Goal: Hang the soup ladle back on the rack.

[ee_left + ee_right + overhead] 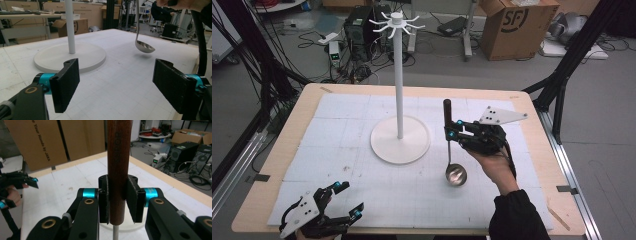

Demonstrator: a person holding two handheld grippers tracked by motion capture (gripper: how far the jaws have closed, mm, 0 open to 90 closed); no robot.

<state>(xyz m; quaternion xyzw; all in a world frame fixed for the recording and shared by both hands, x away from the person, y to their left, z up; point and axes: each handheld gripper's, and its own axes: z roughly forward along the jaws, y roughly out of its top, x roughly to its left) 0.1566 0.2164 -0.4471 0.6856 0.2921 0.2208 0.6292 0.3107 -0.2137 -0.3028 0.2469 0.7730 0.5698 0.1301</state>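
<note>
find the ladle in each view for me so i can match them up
High view: the ladle hangs right of centre, its dark handle clamped in the right gripper, bowl low over the mat.
Left gripper view: upper right, steel bowl above its shadow.
Right gripper view: the wooden handle stands upright at centre between the jaws.
Shared landmark: the white stand, beside the ladle.

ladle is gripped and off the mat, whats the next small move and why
Probably lift the ladle higher and carry it toward the stand. The right gripper clamps its wooden handle upright, bowl hanging just above the mat, while the hooks sit far above.
</note>
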